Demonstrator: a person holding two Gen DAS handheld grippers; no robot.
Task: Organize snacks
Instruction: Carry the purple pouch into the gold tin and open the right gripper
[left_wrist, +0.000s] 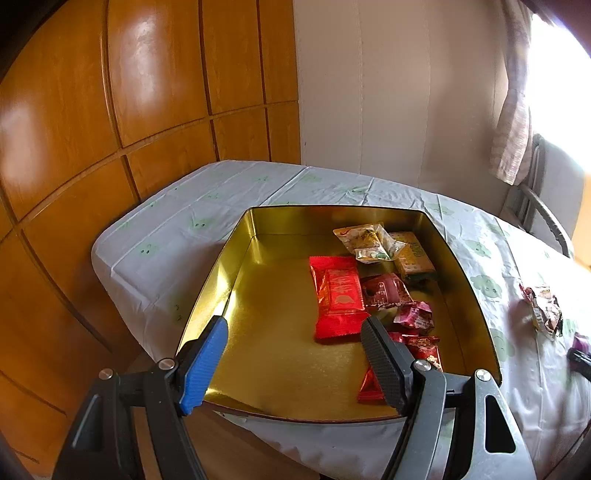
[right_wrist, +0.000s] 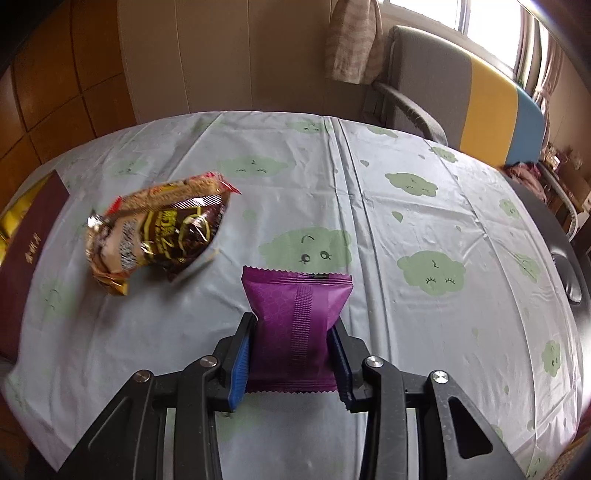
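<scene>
Container: rectangular gold-lined metal tin (left_wrist: 258, 295), lid off, standing on the table; its left half is bare, its right half holds the snacks.
Outer wall of tin: dark maroon with gold lettering, seen at the left edge of the right wrist view (right_wrist: 26, 258).
Contents, centre: large bright red foil packet (left_wrist: 338, 295), lying flat.
Contents, far right corner: clear-and-yellow crinkled packet (left_wrist: 369, 242) resting partly on a tan box-shaped packet (left_wrist: 413, 258).
Contents, right side: dark maroon packet (left_wrist: 386, 291) touching the red one; a small pink crumpled wrapper (left_wrist: 415, 315) just beside it.
Contents, near right: small red wrappers (left_wrist: 428, 349), partly hidden behind the gripper finger; their number is hard to tell.
Left gripper (left_wrist: 293, 365): over the near edge of the tin, jaws standing wide apart, nothing between them.
Right gripper (right_wrist: 291, 354): jaws narrow, clamped on a purple foil packet with zigzag ends (right_wrist: 297, 325), which is over the table, outside the tin.
Loose item: brown-and-gold crinkled snack bag (right_wrist: 159, 236), on the cloth between the tin and the purple packet.
Surface: pale blue tablecloth printed with green cloud faces (right_wrist: 406, 221).
Surroundings: grey chair with yellow and blue panels (right_wrist: 480, 99) beyond the table; orange wooden panelling (left_wrist: 110, 110) to the left.
</scene>
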